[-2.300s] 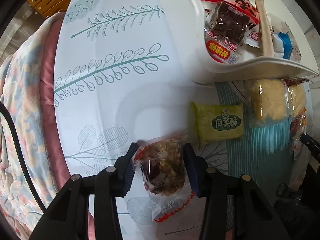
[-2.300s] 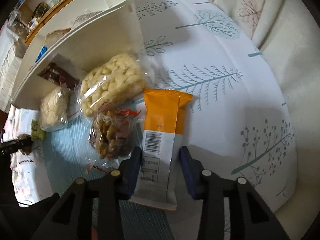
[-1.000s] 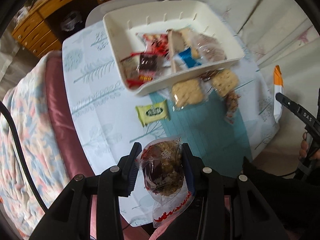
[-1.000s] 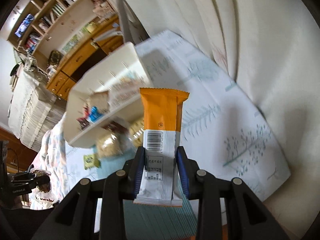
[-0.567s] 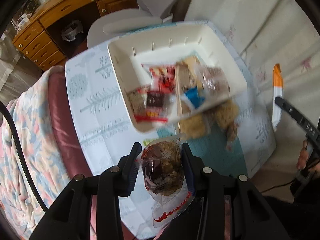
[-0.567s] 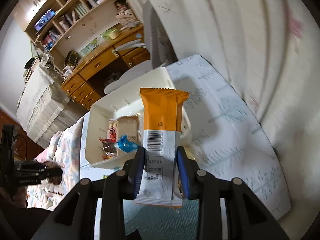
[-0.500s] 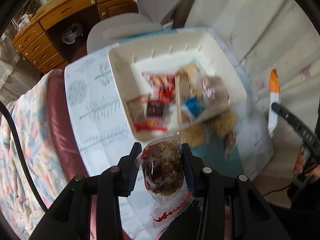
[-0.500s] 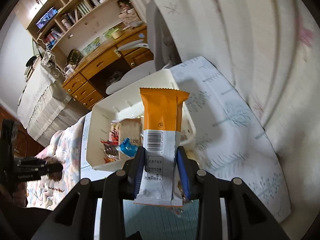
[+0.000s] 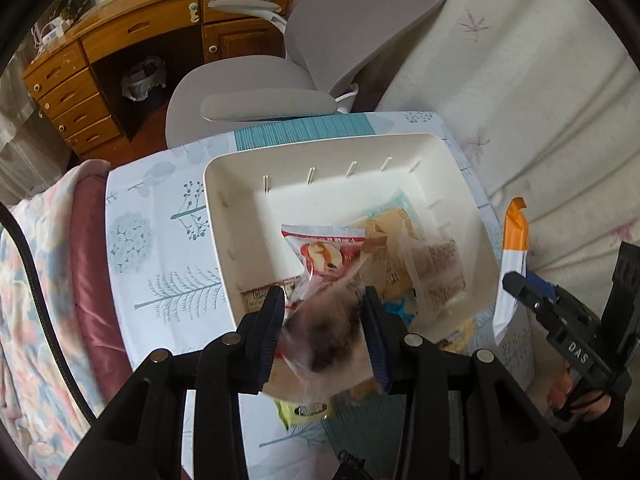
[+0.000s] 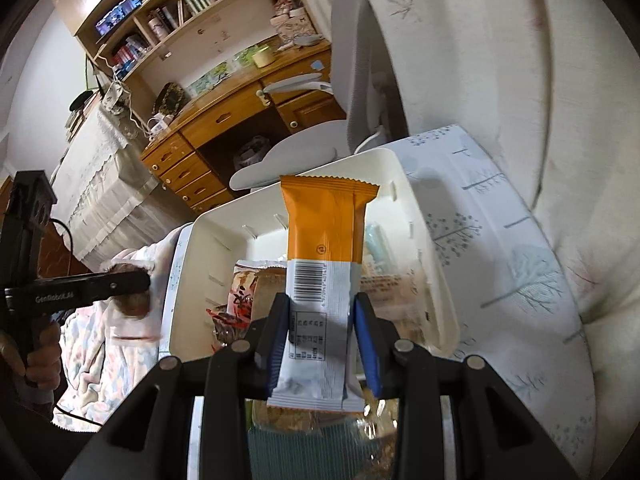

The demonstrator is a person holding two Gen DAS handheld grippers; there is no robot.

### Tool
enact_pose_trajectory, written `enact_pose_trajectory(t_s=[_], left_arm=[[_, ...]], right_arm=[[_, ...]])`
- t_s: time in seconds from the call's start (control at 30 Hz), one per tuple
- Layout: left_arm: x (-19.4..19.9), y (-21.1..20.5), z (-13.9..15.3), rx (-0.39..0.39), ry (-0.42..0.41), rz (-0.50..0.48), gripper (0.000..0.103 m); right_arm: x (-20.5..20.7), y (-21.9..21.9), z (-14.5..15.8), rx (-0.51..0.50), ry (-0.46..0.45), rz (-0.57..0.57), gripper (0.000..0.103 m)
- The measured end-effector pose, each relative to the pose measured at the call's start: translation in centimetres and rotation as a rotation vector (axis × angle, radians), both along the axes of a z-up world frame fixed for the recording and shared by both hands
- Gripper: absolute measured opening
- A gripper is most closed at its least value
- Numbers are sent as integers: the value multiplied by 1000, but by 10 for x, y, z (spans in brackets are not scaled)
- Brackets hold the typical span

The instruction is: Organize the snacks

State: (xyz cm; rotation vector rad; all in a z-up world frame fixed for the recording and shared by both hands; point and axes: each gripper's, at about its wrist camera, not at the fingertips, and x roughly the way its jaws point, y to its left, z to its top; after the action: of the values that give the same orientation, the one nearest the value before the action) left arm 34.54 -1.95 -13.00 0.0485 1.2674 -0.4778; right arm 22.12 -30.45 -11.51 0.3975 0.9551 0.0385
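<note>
Two packets hang over the white rectangular plastic bin at once, and that is where trouble could start: the left gripper has its jaws clenched on a clear crinkly bag of brown nut snack, blurred in the left wrist view, while the right gripper has its jaws clenched low on an orange-and-white foil snack bar that stands tall above the grip. Held so near its end, the bar may swing or slip, and if both are let go from this height they could bounce off the heaped wrappers and over the rim, or the two tools could knock together. Compared with a second ago, both packets have travelled from above the tablecloth-covered counter to above the bin, which now fills each view; a yellow-green packet lies on the counter outside it.
</note>
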Motion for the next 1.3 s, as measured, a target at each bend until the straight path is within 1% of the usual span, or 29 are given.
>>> enact_pose_trajectory(t_s=[0.13, 0.17, 0.2, 0.23, 0.27, 0.3, 0.33, 0.37, 0.4, 0.43, 0.53, 0.7, 0.83, 0.93, 0.97, 1.0, 1.03, 1.13, 1.3], left_arm=[[5, -7, -6, -29, 7, 12, 38], [5, -7, -6, -30, 9, 15, 45], [6, -8, -6, -26, 12, 21, 59], [5, -9, -6, -16, 10, 31, 63], [4, -9, -5, -16, 6, 35, 63], [3, -9, -5, -18, 7, 37, 63], [2, -9, -4, -17, 8, 39, 63], [1, -8, -3, -13, 9, 42, 63], [-1, -8, -2, -8, 9, 45, 63], [-5, -8, 0, -1, 9, 45, 63], [-15, -6, 8, 15, 4, 49, 63], [-45, 2, 30, 2, -20, 56, 63], [-78, 9, 50, -2, -60, 63, 63], [-108, 18, 66, -8, -88, 67, 66], [-119, 22, 71, -12, -98, 69, 69], [-130, 26, 75, -19, -107, 72, 71], [-138, 30, 78, -26, -111, 74, 71], [-168, 43, 83, -41, -111, 75, 71], [-206, 63, 83, -51, -107, 72, 71]], right_arm=[[12, 3, -12, -5, 39, 21, 36], [14, 3, -14, -11, 49, 23, 36], [16, 4, -16, -17, 63, 30, 36], [17, 5, -16, -22, 72, 34, 36], [18, 6, -16, -23, 75, 36, 36], [17, 7, -16, -21, 78, 37, 39], [17, 7, -15, -19, 81, 37, 51], [15, 7, -14, -18, 80, 32, 57], [12, 6, -12, -15, 73, 25, 65], [11, 5, -10, -10, 68, 20, 66], [4, 4, -1, -2, 58, 1, 67], [-20, 10, 25, -5, 12, -2, 67], [-48, 21, 48, -13, -32, 3, 73], [-76, 31, 67, -14, -65, 6, 74], [-84, 34, 71, -15, -74, 5, 74], [-93, 36, 76, -17, -81, 3, 77], [-100, 39, 79, -19, -86, 1, 78], [-128, 50, 89, -30, -98, -4, 79], [-168, 62, 93, -50, -94, -10, 79]])
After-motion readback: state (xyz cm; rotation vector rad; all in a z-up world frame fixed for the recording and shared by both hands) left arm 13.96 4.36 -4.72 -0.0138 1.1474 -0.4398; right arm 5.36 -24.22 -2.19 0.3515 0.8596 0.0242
